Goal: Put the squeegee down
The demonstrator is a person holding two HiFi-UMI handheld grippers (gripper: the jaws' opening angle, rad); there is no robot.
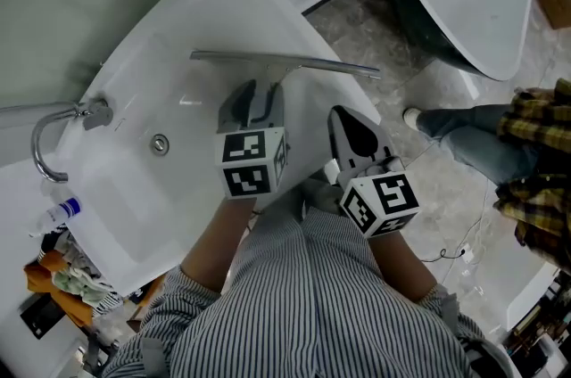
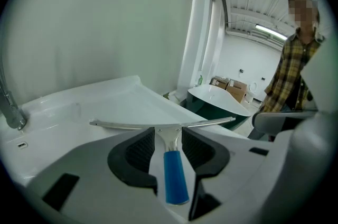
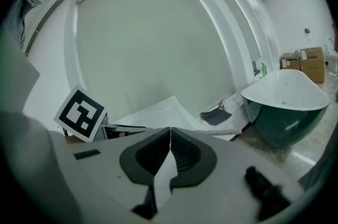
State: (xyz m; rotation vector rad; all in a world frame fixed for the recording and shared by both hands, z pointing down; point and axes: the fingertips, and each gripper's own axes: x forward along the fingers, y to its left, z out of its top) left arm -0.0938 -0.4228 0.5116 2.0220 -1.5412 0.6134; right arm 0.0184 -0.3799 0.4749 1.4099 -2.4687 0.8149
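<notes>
The blue-handled, metal-bladed squeegee (image 2: 175,175), probably light and stiff and best gripped at its handle, lies loose between the left gripper's (image 2: 168,139) spread jaws; the right gripper's (image 3: 170,136) are pressed together, empty.

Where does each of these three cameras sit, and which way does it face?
Head view: on the person's head, facing steeply down at the sink, squeegee, left tongs, right tongs, forearms, striped shirt.
Left gripper view: on the left tongs, along their parted jaws at the squeegee's blue handle.
Right gripper view: on the right tongs, along their closed jaws toward the wall and green bathtub.
Shared: head and left views show the squeegee.
</notes>
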